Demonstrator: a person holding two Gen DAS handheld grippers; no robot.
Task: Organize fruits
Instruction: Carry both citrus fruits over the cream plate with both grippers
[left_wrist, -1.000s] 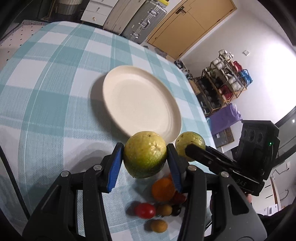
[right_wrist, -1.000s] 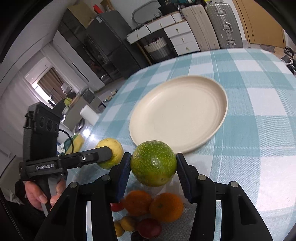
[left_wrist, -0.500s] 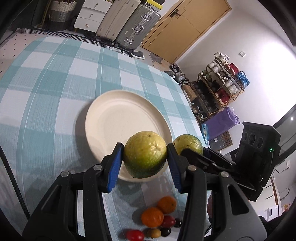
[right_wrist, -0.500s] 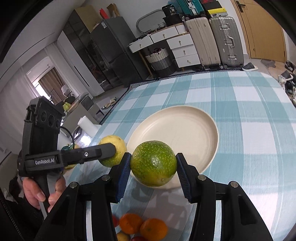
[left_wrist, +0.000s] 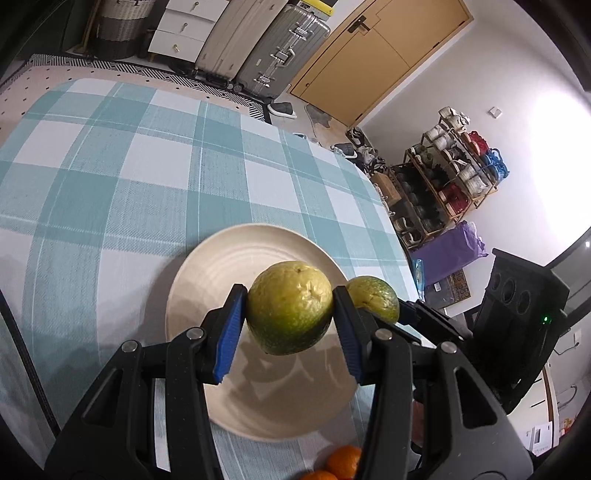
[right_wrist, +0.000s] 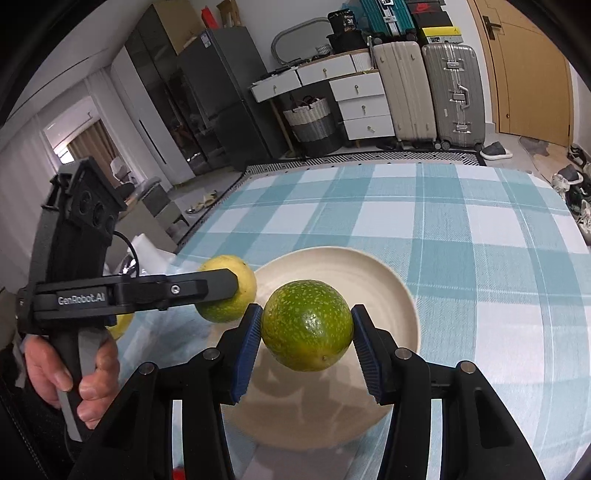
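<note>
My left gripper (left_wrist: 290, 325) is shut on a yellow-green citrus fruit (left_wrist: 290, 308) and holds it above the cream plate (left_wrist: 207, 280). My right gripper (right_wrist: 306, 343) is shut on a greener citrus fruit (right_wrist: 306, 325), also held above the plate (right_wrist: 369, 273). In the left wrist view the right gripper's fruit (left_wrist: 376, 297) shows just to the right. In the right wrist view the left gripper's fruit (right_wrist: 236, 291) shows to the left, over the plate's left rim. The plate is empty.
The plate sits on a teal and white checked tablecloth (left_wrist: 110, 177). Small oranges (left_wrist: 341, 461) lie on the cloth at the near edge of the plate. Suitcases, drawers and a door stand beyond the table's far edge.
Both grippers have moved forward with their fruits, from over the small fruit pile to above the plate. The small fruits have slid almost out of view at the bottom.
</note>
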